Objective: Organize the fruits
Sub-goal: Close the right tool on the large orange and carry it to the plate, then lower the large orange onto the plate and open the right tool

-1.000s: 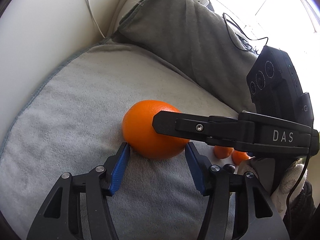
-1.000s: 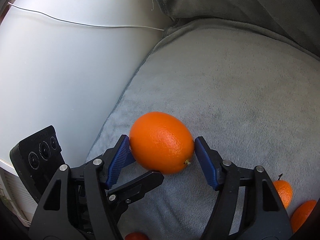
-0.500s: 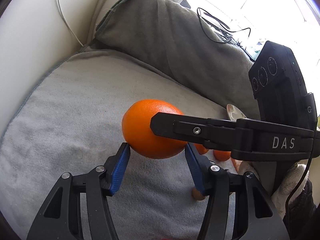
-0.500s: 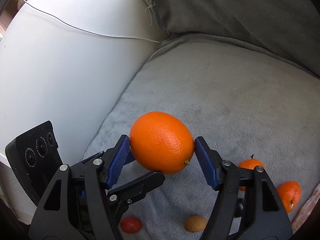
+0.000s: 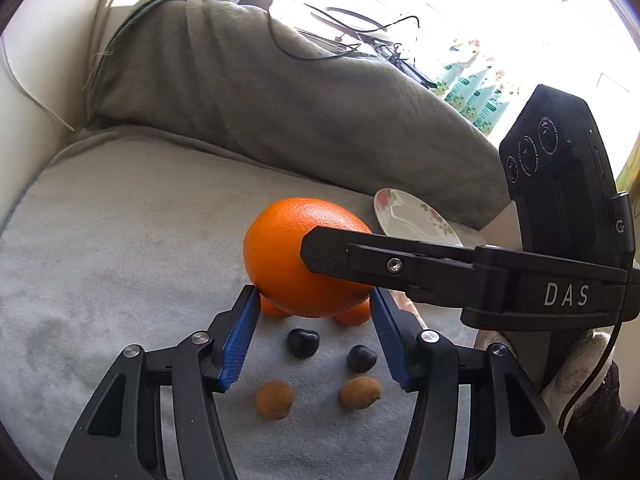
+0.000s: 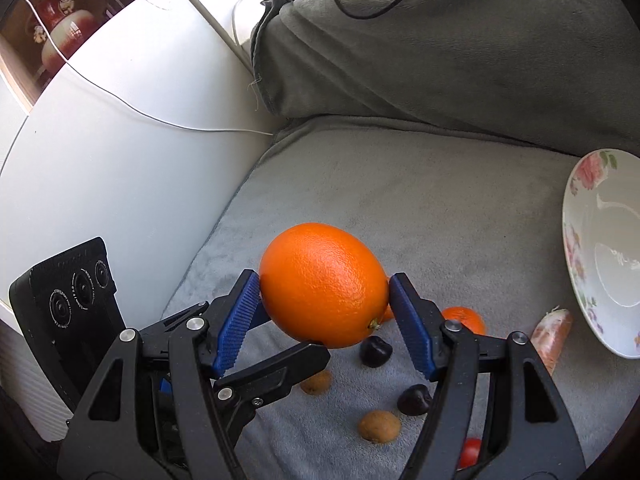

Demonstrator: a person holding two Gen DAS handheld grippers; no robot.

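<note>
A large orange (image 6: 324, 284) is held between the blue pads of my right gripper (image 6: 324, 316), well above the grey blanket. In the left wrist view the same orange (image 5: 280, 252) sits just beyond my left gripper (image 5: 312, 336), which is open with its pads close to the fruit's underside but apart from it. My right gripper's black finger (image 5: 360, 256) crosses the orange there. Below lie two small mandarins (image 6: 464, 318), two dark cherries (image 5: 303, 343), two brown nuts (image 5: 274, 399) and a red tomato (image 6: 470, 452). A floral plate (image 6: 600, 248) lies at the right.
A grey blanket (image 5: 100, 260) covers the cushion, with a rolled grey pillow (image 5: 280, 100) behind carrying black cables. A white wall panel (image 6: 100, 140) with a thin wire runs along the left. A wrapped orange-pink item (image 6: 552, 332) lies beside the plate.
Both grippers rose and pulled back together with the orange in the right one. Small fruits, nuts and the plate came into view beneath.
</note>
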